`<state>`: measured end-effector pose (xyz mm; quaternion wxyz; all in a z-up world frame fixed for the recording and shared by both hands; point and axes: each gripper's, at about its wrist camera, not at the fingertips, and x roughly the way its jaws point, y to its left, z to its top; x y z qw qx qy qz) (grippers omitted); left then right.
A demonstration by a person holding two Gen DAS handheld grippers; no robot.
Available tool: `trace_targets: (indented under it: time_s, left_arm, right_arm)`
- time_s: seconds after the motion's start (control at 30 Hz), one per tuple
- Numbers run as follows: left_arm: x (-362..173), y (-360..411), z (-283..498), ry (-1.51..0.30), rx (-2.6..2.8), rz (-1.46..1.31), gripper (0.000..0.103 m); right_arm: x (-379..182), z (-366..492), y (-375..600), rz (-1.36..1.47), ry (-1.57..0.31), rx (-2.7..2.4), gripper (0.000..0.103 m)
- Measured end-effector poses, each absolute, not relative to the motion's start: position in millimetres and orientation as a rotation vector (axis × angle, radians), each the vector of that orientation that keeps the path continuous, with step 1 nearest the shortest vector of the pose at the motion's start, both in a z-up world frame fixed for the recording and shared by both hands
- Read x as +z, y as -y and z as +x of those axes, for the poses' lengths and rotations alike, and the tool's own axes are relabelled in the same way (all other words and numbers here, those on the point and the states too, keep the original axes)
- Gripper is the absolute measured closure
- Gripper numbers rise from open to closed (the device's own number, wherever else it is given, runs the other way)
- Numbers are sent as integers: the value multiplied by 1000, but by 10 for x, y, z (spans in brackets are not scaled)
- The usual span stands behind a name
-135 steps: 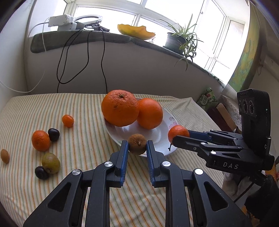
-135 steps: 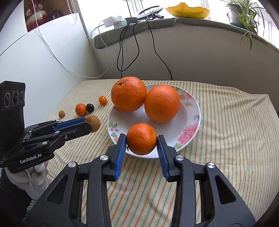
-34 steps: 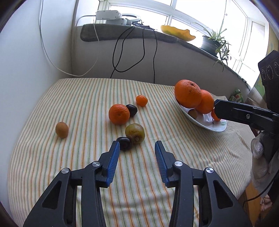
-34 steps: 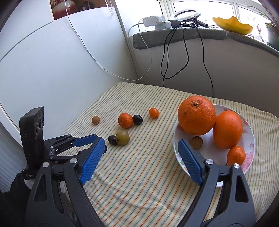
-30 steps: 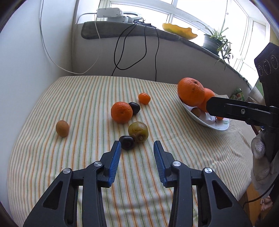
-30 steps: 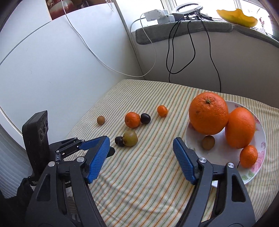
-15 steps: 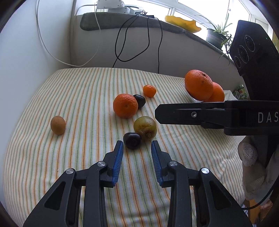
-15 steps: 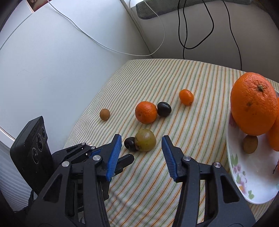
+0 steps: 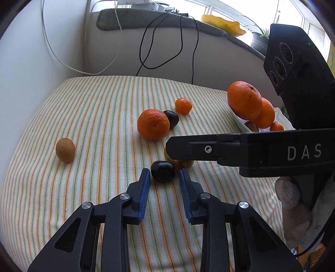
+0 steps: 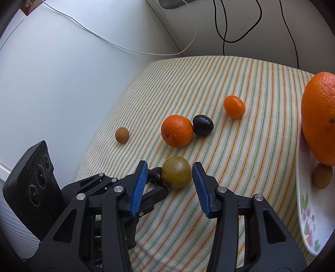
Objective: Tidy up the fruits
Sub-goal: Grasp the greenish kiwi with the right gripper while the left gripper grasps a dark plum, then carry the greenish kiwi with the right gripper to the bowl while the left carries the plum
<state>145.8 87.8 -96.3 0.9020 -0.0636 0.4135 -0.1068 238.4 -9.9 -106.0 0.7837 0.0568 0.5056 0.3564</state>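
Observation:
My left gripper point(image 9: 164, 175) is open, its tips on either side of a dark plum point(image 9: 162, 171) on the striped cloth. My right gripper point(image 10: 170, 170) is open around a green-yellow fruit point(image 10: 177, 172) right beside that plum point(image 10: 155, 175); its finger hides most of the green fruit point(image 9: 184, 163) in the left wrist view. Farther on lie a mandarin point(image 9: 153, 124), a second dark plum point(image 9: 172, 118), a small orange fruit point(image 9: 183, 106) and a small brown fruit point(image 9: 65, 149). The plate point(image 10: 305, 200) holds a big orange point(image 10: 319, 117) and a brown fruit point(image 10: 322, 175).
The striped cloth point(image 9: 94, 108) covers the table, which meets white walls at left and back. Cables point(image 9: 167, 41) hang from the grey sill point(image 9: 146, 18). The plate with oranges point(image 9: 245, 100) stands at the right. The table's front edge is close below both grippers.
Both grippers have come down and forward onto the fruit pair. The left now brackets the dark plum and the right brackets the green fruit. Both stay open.

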Motion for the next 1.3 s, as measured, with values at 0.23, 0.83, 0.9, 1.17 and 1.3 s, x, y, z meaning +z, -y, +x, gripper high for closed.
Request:
trace_targets:
  time_s: [0.23, 0.83, 0.9, 1.17, 1.3]
  left_arm:
    - [-980, -886, 1474, -861, -219, -132, 80]
    - [-945, -923, 1439, -843, -216, -149, 82]
    - [-923, -922, 1425, -839, -217, -149, 82]
    - [-810, -879, 1349, -814, -227, -156, 82]
    - [-742, -809, 1307, -798, -241, -156, 82]
  right_arm:
    - [-1088, 2433, 30, 116, -1103, 766, 63]
    - [-1129, 2492, 128, 110, -1114, 734, 74]
    - [-1101, 2465, 145, 106, -1105, 737, 74]
    - [-904, 2273, 335, 96, -1050, 738, 74]
    - [-788, 2151, 463, 86, -1014, 731, 74]
